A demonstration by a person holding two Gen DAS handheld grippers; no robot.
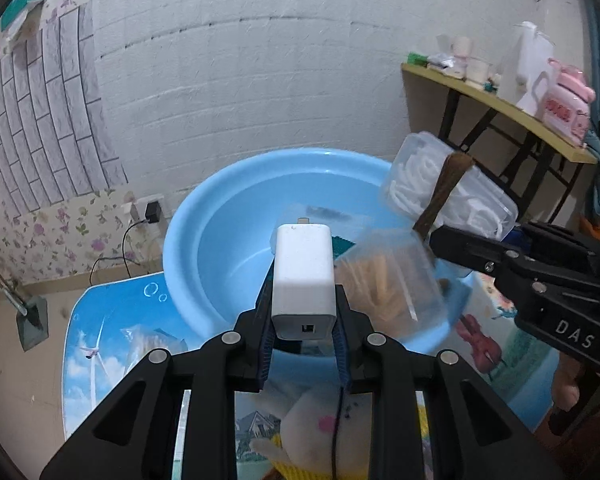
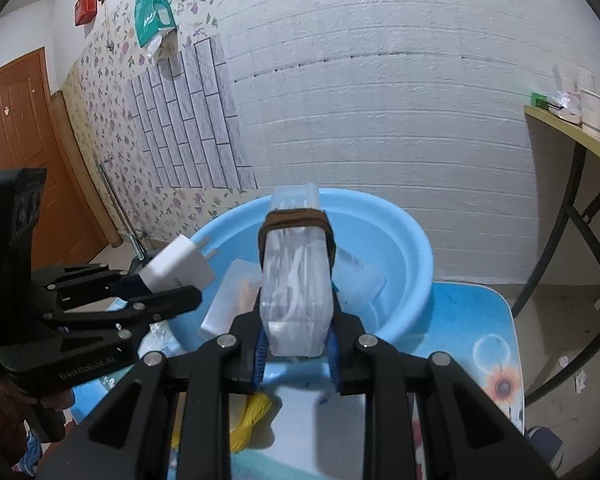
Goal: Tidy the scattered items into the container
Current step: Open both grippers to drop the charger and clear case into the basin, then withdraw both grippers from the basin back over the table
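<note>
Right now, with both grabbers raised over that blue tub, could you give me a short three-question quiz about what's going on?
1. True or false: the left gripper holds a white plastic USB charger block.
2. What wraps the clear plastic box of white picks in the right gripper?
3. Where does the clear box of wooden sticks lie: A) in the round light-blue plastic basin, B) on the yellow shelf?

Key: 1 true; 2 a brown band; 3 A.
</note>
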